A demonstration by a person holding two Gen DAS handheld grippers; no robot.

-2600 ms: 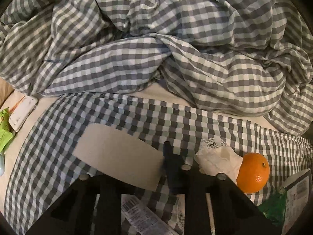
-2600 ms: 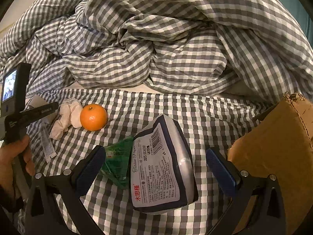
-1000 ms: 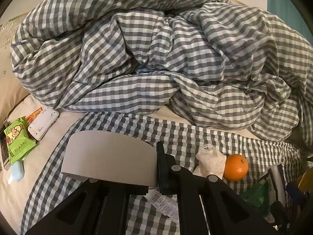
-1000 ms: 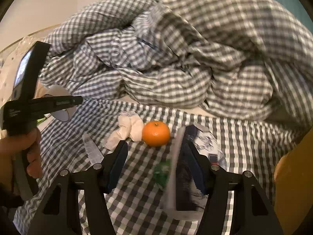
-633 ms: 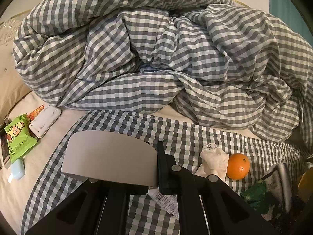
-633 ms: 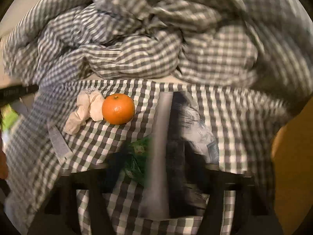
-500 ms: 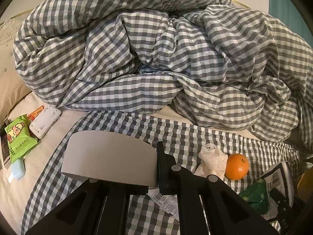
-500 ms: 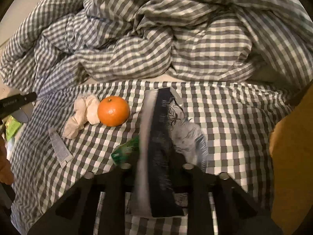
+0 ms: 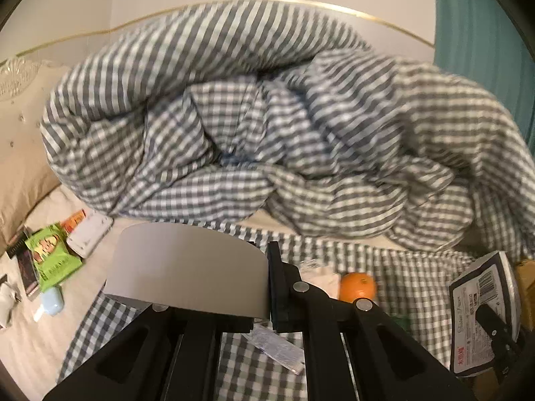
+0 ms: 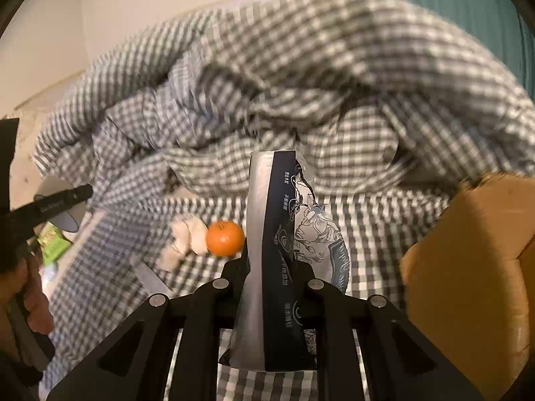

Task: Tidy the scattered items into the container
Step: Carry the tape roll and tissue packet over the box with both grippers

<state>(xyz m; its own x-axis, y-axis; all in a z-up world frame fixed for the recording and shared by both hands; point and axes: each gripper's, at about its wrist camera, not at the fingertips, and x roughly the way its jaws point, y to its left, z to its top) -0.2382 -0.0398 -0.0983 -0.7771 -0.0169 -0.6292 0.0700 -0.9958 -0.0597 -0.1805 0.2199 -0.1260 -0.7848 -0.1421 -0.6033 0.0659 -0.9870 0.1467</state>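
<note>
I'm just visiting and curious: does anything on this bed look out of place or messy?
Yes. An orange, a crumpled tissue and a small packet lie loose on the checked sheet, and the duvet is heaped in a pile. The cardboard box has a ragged top edge.

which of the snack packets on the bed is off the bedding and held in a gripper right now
The dark blue-and-silver pouch, clamped upright in the right gripper. The green packet lies flat at the bed's left edge.
</note>
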